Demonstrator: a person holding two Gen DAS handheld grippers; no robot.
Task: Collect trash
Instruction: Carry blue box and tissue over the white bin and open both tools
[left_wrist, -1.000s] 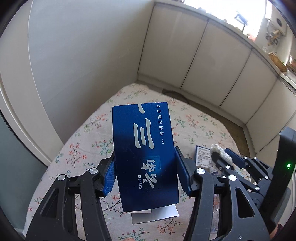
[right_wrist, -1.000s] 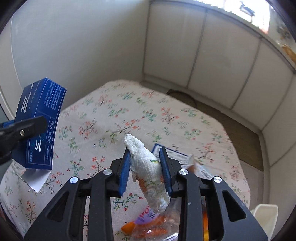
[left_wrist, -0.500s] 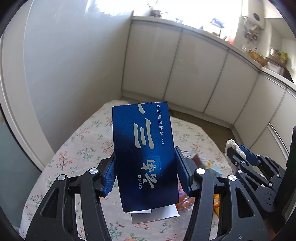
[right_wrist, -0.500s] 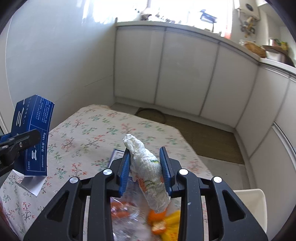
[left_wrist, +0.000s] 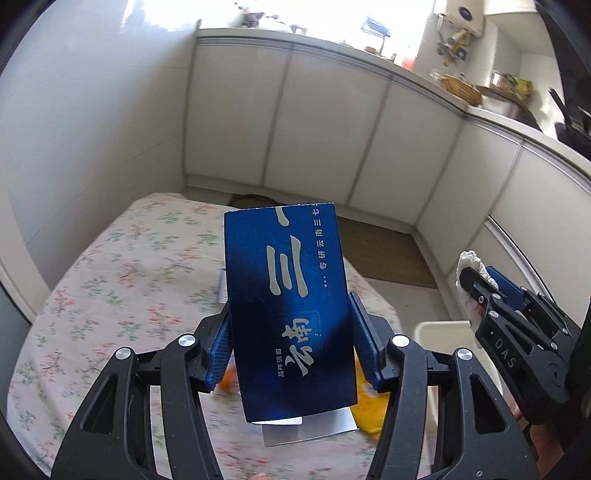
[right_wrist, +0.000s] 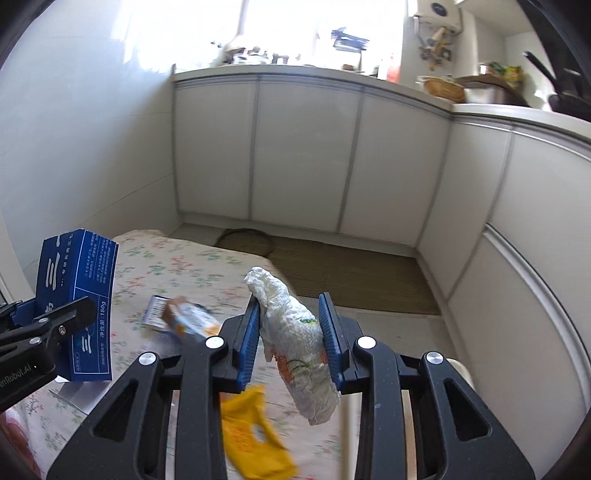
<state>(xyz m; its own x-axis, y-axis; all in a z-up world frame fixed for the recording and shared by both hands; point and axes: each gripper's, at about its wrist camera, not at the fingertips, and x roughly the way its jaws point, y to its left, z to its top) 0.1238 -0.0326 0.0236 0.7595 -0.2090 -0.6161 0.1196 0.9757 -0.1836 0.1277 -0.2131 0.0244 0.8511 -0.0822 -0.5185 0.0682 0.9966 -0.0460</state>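
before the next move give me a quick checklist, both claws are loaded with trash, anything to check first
1. Left claw grip on blue box: ok, pinched on both sides, upright.
2. Right claw grip on crumpled wrapper: ok, squeezed between both pads.
3. White bin in reach: ok, its rim shows just beyond the table edge under the right claw.
4. Bin has room: cannot tell, inside hidden.
5. White slip under the box secure: cannot tell.
6. Trash left on table: not ok, yellow wrapper and small carton remain.
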